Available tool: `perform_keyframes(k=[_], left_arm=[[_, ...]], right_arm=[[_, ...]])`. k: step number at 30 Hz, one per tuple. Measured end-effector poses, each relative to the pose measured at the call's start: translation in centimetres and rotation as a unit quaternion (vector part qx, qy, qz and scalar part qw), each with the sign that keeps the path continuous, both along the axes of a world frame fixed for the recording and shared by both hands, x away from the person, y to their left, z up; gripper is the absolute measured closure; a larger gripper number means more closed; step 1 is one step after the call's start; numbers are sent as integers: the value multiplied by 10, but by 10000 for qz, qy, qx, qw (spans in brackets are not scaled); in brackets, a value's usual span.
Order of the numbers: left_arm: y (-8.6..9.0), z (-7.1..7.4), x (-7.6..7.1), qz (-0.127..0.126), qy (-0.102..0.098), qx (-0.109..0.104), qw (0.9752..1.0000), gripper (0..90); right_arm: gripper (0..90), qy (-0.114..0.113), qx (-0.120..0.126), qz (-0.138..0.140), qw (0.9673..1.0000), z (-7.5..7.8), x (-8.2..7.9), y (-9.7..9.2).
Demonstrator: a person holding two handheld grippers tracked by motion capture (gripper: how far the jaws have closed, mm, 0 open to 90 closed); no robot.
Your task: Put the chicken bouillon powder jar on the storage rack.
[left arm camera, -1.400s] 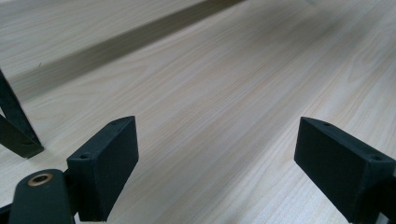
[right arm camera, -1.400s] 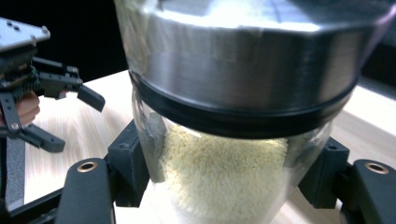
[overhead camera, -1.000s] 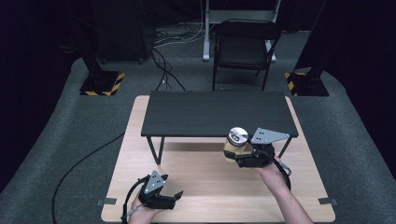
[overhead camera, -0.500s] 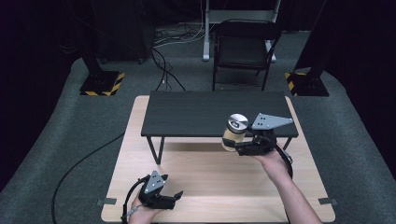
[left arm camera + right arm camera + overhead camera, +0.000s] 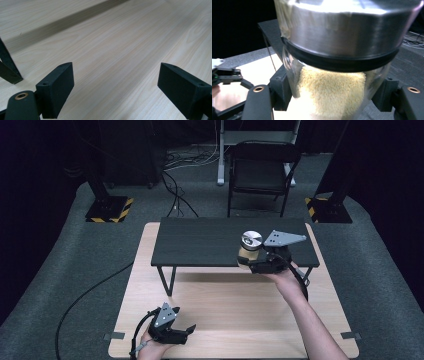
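Fingers first: my left gripper (image 5: 187,329) rests at the near edge of the wooden table (image 5: 240,320), jaws spread wide with nothing between them but bare boards. My right gripper (image 5: 247,265) is clamped on a glass jar (image 5: 248,250), pads pressed to its sides below the lid. Jar stands upright, long axis vertical, held in the air at the front edge of the black shelf (image 5: 210,242), level with its top or just above. Shelf surface lies directly beyond the jar, away from me; the right hand is the nearer one, the left well apart. Contents: pale yellow grain (image 5: 332,92), filling the lower part of the glass. Steel lid (image 5: 344,32) is seated with its black seal, closed. Judgement: next move carries the jar forward onto the shelf.
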State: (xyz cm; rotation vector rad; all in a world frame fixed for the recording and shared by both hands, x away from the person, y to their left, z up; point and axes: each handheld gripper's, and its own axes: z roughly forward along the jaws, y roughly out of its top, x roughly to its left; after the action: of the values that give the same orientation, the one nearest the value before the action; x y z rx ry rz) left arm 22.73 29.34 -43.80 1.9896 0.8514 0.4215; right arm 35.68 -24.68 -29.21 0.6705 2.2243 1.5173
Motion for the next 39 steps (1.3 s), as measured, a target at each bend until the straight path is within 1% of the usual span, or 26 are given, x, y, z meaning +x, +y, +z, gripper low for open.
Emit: perform_keyframes(k=[2,8,11,12,13,14,15,16,17,18,20,22,23,24,25,27,28,29,31,32,35,36,37,38,39], left_arm=[[0,0,0,-1,-3,-4,10000,135],[0,0,0,-3,4,-12,10000,136],[0,0,0,-11,13,-9,10000,136],[0,-1,1,-7,13,-15,10000,136],[0,0,1,-6,14,-11,10000,136],[0,0,1,-6,14,-11,10000,136],[0,0,1,-7,12,-3,10000,136],[0,0,1,-7,12,-3,10000,136],[-1,0,0,0,-1,5,10000,136],[-1,0,0,1,-2,1,10000,136],[-1,0,0,7,-2,1,10000,136],[-1,0,0,1,5,2,10000,136],[-1,0,0,-4,4,14,10000,136],[-1,0,0,-8,5,10,10000,136],[-1,0,0,-8,5,10,10000,136],[-2,0,0,-8,3,18,10000,136],[-2,0,0,-6,6,14,10000,136],[-2,0,0,-4,9,16,10000,136],[-2,0,0,3,12,14,10000,136],[-2,0,0,2,9,13,10000,136],[-3,0,0,-3,13,20,10000,136],[-3,0,0,1,23,18,10000,136],[-3,0,0,0,20,21,10000,136],[-3,0,0,0,20,21,10000,136],[-3,0,0,5,4,25,10000,136]], right_arm=[[307,-29,-47,-33,10000,1,4,2],[306,12,-32,-143,9999,2,17,6],[301,32,-43,-88,9999,3,21,5],[289,48,4,-60,10000,1,22,3],[236,115,125,-41,9998,-1,23,0],[236,115,125,-41,9998,-1,23,0],[176,122,182,-98,9997,-2,19,-3],[176,122,182,-98,9997,-2,19,-3],[169,-34,158,-144,9998,-3,12,-5],[149,-212,165,-163,9995,-6,2,-9],[138,-327,137,-208,9992,-8,-7,-11],[126,-418,76,-155,9990,-10,-16,-15],[120,-472,-12,-109,9988,-10,-22,-17],[112,-597,-138,-56,9981,-13,-32,-21],[112,-597,-138,-56,9981,-13,-32,-21],[109,-611,-173,-1,9980,-17,-43,-30],[107,-648,-230,42,9976,-22,-52,-37],[107,-648,-230,42,9976,-22,-52,-37],[104,-655,-267,33,9975,-32,-67,-49],[104,-655,-267,33,9975,-32,-67,-49],[103,-676,-253,-8,9974,-46,-82,-62],[102,-695,-257,-39,9972,-52,-88,-67],[101,-664,-213,-61,9975,-61,-96,-74],[101,-664,-213,-61,9975,-61,-96,-74],[102,-671,-255,-137,9973,-71,-107,-81]])
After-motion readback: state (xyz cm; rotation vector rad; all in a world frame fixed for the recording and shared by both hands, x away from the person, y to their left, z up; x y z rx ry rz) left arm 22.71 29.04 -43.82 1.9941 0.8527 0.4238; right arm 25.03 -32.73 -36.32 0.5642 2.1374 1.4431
